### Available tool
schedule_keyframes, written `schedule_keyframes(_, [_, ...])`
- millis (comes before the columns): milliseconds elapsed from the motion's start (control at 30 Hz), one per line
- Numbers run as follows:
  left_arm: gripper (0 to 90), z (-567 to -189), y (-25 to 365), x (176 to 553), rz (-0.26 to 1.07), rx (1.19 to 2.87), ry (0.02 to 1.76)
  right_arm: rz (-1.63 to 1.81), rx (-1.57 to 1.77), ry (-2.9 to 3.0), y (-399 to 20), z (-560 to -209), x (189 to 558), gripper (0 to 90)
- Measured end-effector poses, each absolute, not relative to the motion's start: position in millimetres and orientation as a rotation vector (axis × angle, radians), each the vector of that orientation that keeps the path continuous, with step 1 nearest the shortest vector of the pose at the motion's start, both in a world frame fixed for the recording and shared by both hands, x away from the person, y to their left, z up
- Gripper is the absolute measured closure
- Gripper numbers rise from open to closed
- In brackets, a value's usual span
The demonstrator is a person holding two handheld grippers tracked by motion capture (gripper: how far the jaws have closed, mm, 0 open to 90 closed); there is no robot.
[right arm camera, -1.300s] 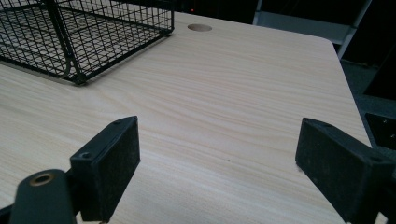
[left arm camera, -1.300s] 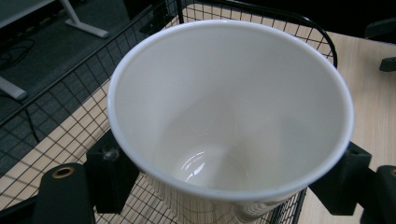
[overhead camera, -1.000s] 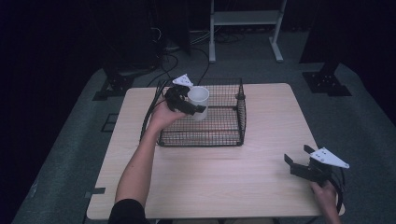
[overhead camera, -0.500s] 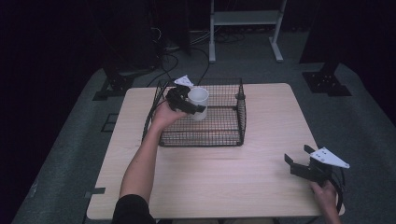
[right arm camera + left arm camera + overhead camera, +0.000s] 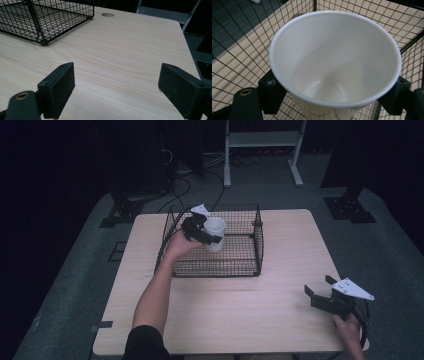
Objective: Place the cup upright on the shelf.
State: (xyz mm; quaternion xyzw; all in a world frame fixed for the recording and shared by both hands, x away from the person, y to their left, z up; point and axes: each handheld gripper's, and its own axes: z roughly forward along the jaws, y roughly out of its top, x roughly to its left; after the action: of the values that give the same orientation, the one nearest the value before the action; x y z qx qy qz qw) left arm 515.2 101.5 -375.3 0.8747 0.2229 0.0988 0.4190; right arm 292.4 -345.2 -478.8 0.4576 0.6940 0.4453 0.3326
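Wooden table (image 5: 280, 320): left claw (image 5: 334, 87) clamped on white cup (image 5: 334, 62), apparently inside basket (image 5: 240, 262); right claw (image 5: 116, 87) agape, empty.

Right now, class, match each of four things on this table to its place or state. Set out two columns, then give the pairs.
Things:
1. cup
2. basket
3. left gripper
4. right gripper

Places or states:
A. open, above bare table near the front right corner
B. black wire, standing on the table
C. white, empty, held over the basket
D. shut on the cup

Pairs: 1-C, 2-B, 3-D, 4-A
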Motion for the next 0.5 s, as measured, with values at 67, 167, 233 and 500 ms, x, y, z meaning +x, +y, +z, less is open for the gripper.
schedule_keyframes(67, [20.7, -375, 100, 515, 0.253, 2.185, 0.555, 1.163, 1.195, 1.812, -345, -479, 292, 13.1])
schedule_keyframes(167, [20.7, -376, 99, 517, 0.242, 2.184, 0.556, 1.164, 1.195, 1.811, -345, -479, 292, 13.0])
schedule_keyframes(233, [20.7, -377, 98, 519, 0.229, 2.187, 0.557, 1.165, 1.195, 1.812, -345, -479, 292, 13.1])
schedule_keyframes(500, [20.7, -387, 96, 525, 0.198, 2.209, 0.575, 1.167, 1.197, 1.810, -346, -479, 292, 13.0])
